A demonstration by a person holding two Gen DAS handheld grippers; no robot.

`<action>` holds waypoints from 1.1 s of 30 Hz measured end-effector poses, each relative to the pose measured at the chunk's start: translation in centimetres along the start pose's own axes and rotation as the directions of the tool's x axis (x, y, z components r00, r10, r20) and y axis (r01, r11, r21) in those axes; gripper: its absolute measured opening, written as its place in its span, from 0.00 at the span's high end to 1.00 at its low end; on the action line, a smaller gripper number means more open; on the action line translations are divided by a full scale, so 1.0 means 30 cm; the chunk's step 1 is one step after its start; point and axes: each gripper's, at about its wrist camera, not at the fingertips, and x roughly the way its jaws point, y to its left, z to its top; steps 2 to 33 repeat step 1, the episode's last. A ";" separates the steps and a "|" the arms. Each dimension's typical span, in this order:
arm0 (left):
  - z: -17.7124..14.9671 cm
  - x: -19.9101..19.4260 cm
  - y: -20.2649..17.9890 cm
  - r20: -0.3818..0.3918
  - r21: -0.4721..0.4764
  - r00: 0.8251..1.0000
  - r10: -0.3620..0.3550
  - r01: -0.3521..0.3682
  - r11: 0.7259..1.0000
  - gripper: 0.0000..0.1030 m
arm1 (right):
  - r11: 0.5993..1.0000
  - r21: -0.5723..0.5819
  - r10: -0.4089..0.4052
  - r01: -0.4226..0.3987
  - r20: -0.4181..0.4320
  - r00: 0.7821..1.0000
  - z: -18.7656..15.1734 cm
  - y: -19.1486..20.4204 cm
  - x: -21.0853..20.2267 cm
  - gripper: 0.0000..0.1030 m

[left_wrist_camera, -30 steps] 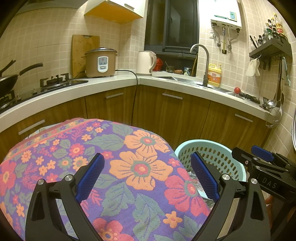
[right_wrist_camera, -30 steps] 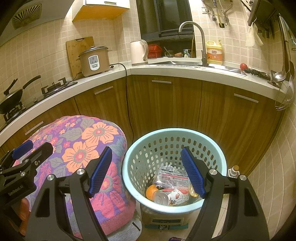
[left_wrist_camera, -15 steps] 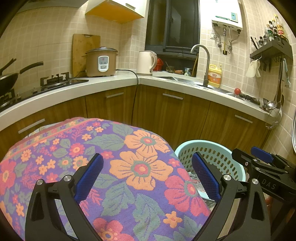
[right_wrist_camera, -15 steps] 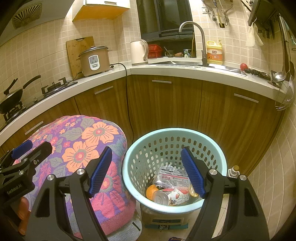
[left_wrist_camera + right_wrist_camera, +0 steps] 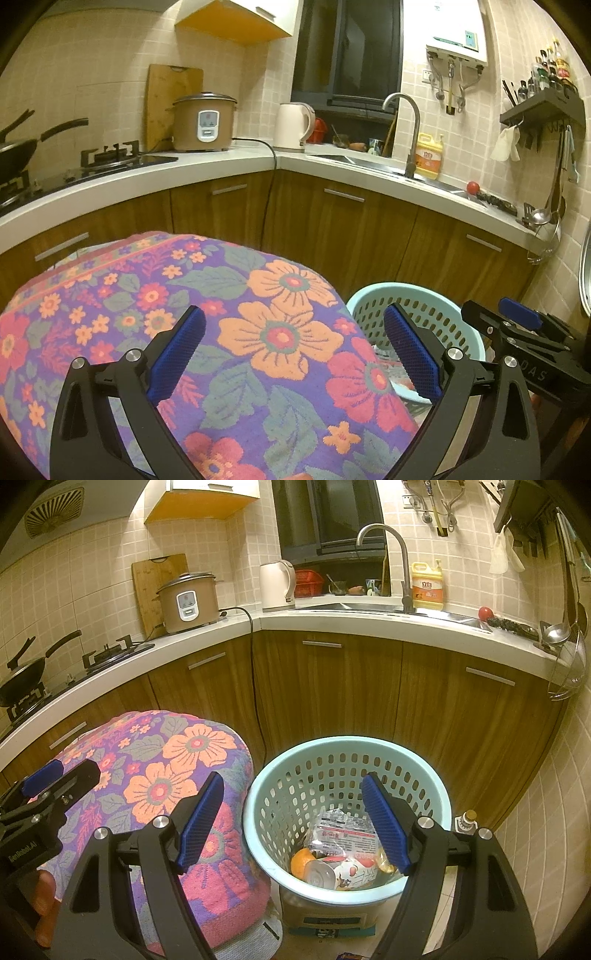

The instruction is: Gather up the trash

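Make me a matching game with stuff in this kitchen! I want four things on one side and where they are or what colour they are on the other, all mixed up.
Things:
1. laundry-style basket
2. orange
3. rice cooker
4. dish soap jug

Places or colours:
A. yellow, standing by the tap
B. on the counter, in front of the wooden board
C. light blue with holes, on the floor
D. inside the basket, among the wrappers

Pairs: 1-C, 2-D, 3-B, 4-A
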 end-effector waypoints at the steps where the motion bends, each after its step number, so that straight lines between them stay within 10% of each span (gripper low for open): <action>1: 0.000 0.000 0.003 0.000 0.000 1.000 0.001 -0.001 1.000 0.09 | 1.000 0.000 0.000 0.000 0.000 1.000 -0.001 0.000 0.000 0.29; 33: 0.000 0.000 0.003 0.000 0.000 1.000 0.001 -0.001 1.000 0.09 | 1.000 0.000 0.000 0.000 0.000 1.000 -0.001 0.000 0.000 0.29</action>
